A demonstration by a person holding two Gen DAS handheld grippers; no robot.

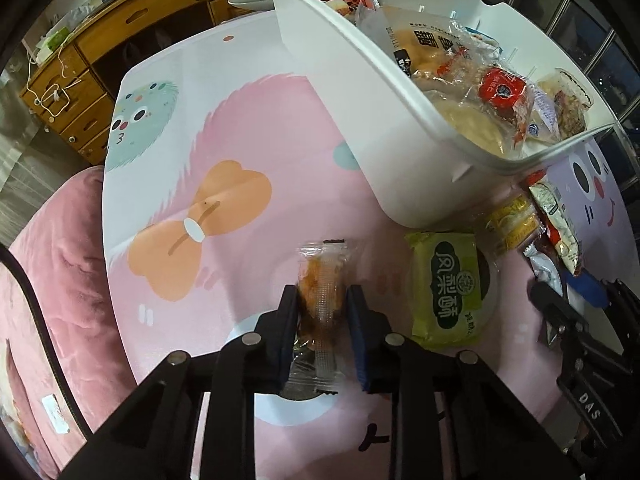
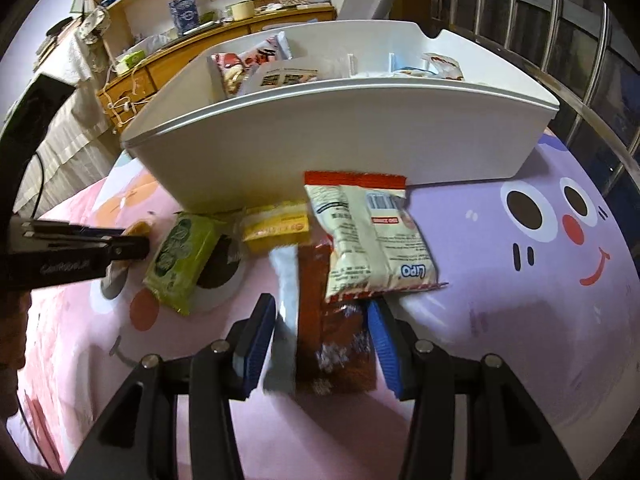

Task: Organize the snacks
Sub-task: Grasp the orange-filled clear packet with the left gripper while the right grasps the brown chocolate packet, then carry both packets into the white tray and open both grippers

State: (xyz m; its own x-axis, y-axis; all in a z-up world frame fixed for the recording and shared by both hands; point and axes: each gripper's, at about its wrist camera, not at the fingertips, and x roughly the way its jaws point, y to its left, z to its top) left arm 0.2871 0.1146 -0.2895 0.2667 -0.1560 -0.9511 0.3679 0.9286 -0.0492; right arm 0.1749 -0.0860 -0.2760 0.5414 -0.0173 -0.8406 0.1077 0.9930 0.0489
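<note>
My left gripper (image 1: 322, 312) points down at the table and is shut on a clear-wrapped snack (image 1: 320, 292) with orange and brown filling; the gripper also shows at the left of the right wrist view (image 2: 120, 248). My right gripper (image 2: 322, 320) stands open astride a brown and silver packet (image 2: 332, 312) that lies partly under a cream Lipo bag (image 2: 368, 236). A green pastry packet (image 1: 452, 284) and a small yellow packet (image 1: 512, 220) lie between the two grippers. Behind them stands the white bin (image 1: 360, 48), which holds several wrapped snacks.
The table wears a pink and lilac cartoon cloth (image 1: 240, 128). A pink padded chair (image 1: 52, 280) sits at its left edge, with wooden drawers (image 1: 92, 60) beyond. Metal window bars (image 2: 560, 40) run behind the bin (image 2: 320, 140).
</note>
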